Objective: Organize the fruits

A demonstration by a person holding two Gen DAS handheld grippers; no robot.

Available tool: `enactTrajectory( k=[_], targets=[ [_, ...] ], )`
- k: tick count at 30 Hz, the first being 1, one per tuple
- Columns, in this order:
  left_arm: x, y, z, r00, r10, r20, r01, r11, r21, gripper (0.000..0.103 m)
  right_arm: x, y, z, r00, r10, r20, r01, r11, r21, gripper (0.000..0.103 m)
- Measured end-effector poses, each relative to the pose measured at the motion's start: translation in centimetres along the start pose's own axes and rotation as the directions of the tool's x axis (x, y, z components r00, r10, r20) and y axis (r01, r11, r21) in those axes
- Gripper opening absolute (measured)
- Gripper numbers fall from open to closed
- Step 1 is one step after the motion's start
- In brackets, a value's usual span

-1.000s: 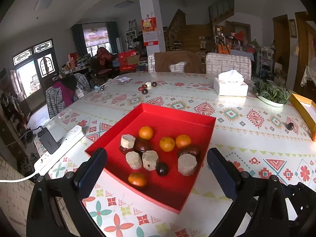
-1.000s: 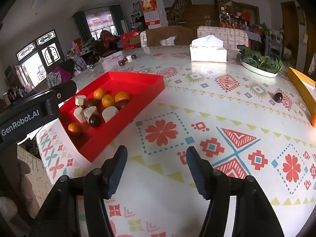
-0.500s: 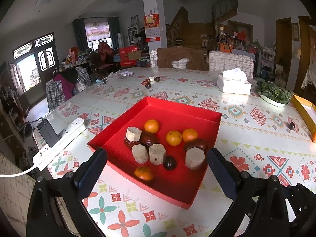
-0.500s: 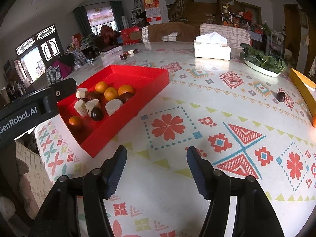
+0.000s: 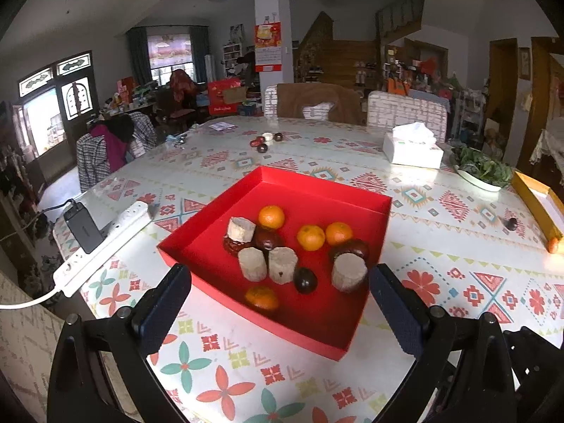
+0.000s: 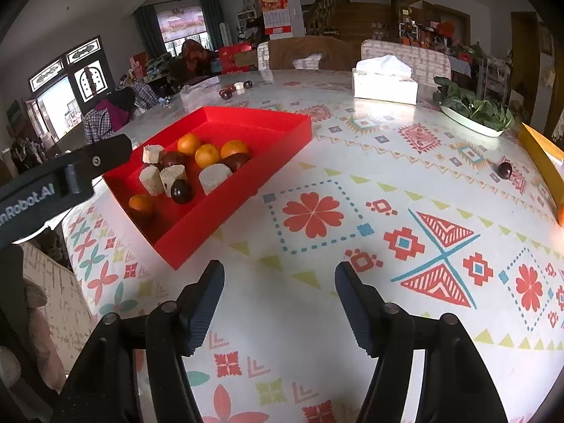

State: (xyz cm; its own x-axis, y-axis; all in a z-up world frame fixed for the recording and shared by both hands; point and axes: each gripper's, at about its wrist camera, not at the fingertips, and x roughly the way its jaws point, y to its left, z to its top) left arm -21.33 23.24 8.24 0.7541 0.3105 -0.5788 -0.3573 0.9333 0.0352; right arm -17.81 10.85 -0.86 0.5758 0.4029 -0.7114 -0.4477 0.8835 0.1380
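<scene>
The counter (image 5: 440,218) carries a patterned cloth. On it rests a red tray (image 5: 317,190) holding oranges (image 5: 271,216), dark round fruits (image 5: 305,280) and pale cylindrical pieces (image 5: 349,271). The left gripper (image 5: 280,303) hovers at the tray's near edge; its fingers (image 5: 165,303) stand wide apart, nothing between them, fruit just beyond. The right gripper (image 6: 280,303) hangs over bare cloth, tray well to its left; its fingers (image 6: 208,299) are opening, empty. One dark fruit (image 6: 504,169) lies apart, far right.
</scene>
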Motion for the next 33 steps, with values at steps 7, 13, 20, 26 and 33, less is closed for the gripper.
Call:
enactTrajectory(
  k=[7,13,20,26,33],
  targets=[
    [0.1,-1.7,-0.5,0.999,-0.040,-0.022,0.041,0.998,0.046,0.101,-0.3,-1.0,-0.4,1.000,-0.002,0.005,0.002,1.000,0.030,0.072],
    [0.1,-3.3,-0.6,0.997,-0.065,-0.031,0.068,0.994,0.091,0.101,-0.4,-3.6,-0.5,1.000,-0.019,0.006,0.018,0.996,0.086,0.072],
    [0.9,-6.0,-0.8,0.996,-0.071,-0.058,0.079,0.986,0.144,0.101,-1.4,-9.0,-0.4,0.999,-0.047,0.015,0.042,0.972,0.233,0.072],
    [1.2,-8.2,-1.1,0.994,-0.078,-0.070,0.091,0.976,0.197,0.101,-1.9,-12.4,-1.0,1.000,-0.015,0.018,0.008,0.940,0.341,0.072],
    [-0.2,-9.6,0.8,0.986,-0.167,-0.029,0.168,0.952,0.255,0.101,-5.2,-17.3,-0.4,0.986,-0.151,0.069,0.118,0.930,0.347,0.072]
  ],
)
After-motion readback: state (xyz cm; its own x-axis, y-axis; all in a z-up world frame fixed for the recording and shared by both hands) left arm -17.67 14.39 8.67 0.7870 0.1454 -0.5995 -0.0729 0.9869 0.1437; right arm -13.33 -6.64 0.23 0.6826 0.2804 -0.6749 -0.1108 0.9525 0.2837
